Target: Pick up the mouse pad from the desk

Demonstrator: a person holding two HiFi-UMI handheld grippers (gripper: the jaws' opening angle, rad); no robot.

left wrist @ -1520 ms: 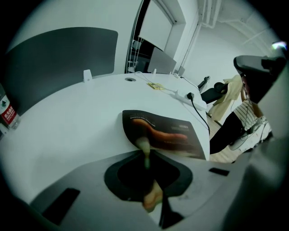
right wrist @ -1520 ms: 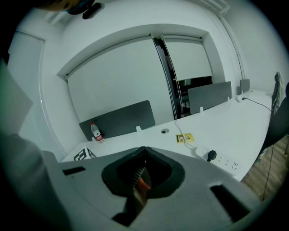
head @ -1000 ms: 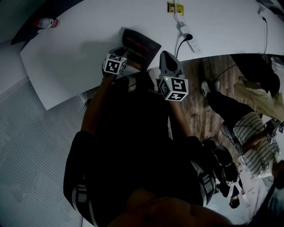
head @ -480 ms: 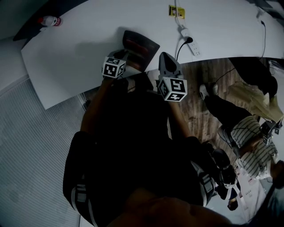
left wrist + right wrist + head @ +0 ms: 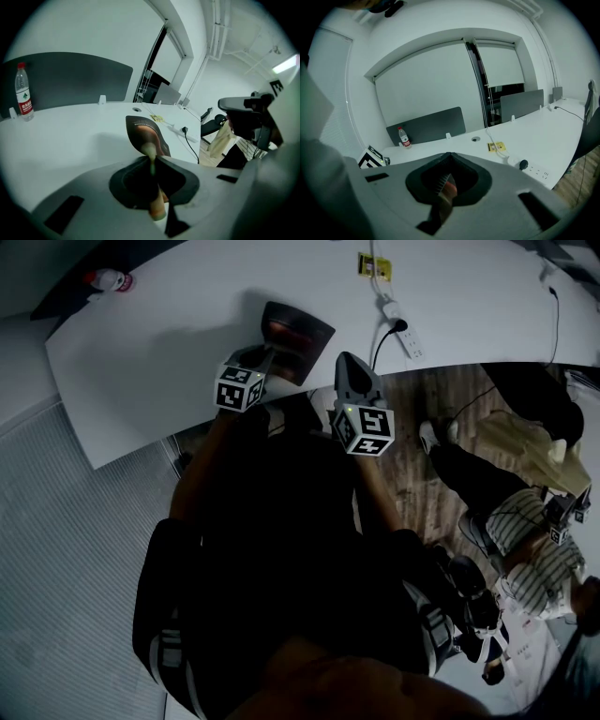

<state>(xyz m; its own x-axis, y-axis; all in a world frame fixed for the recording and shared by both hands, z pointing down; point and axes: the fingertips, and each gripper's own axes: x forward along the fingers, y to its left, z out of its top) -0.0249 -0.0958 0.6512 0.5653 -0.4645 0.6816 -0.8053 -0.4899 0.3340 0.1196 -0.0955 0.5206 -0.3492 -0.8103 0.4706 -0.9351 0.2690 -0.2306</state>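
Dark mouse pad (image 5: 298, 332) sits at upper centre of the head view, tilted up above the white desk (image 5: 169, 324). Its near edge is pinched by the left gripper (image 5: 266, 356), whose jaws are closed down to the pad's thickness. The right gripper (image 5: 347, 360), just right of the pad at the desk edge, has its jaws together with nothing between them. A clear bottle (image 5: 109, 280) with a red label stands at upper left; its fill level cannot be read.
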